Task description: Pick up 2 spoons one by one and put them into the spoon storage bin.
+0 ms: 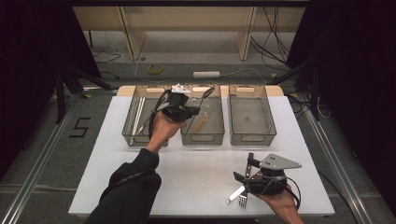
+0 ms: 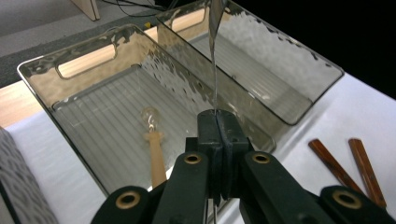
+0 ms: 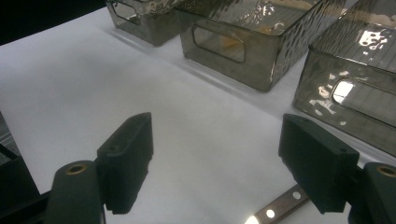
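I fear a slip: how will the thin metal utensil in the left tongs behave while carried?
Probably stiff: the metal utensil stands straight above the shut left tongs. Its shiny, thin surface may slip or pivot, since only a narrow part is pinched.

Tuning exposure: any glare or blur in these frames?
Left gripper view: bright glints on the bin walls; the thin metal utensil in the shut left tongs is sharp. Right gripper view: hot spots on the nearest bin. High view: dark surroundings, table evenly lit.

Left claw (image 1: 195, 112) clamped shut, arm outstretched; right claw (image 1: 243, 169) wide open, low and near.
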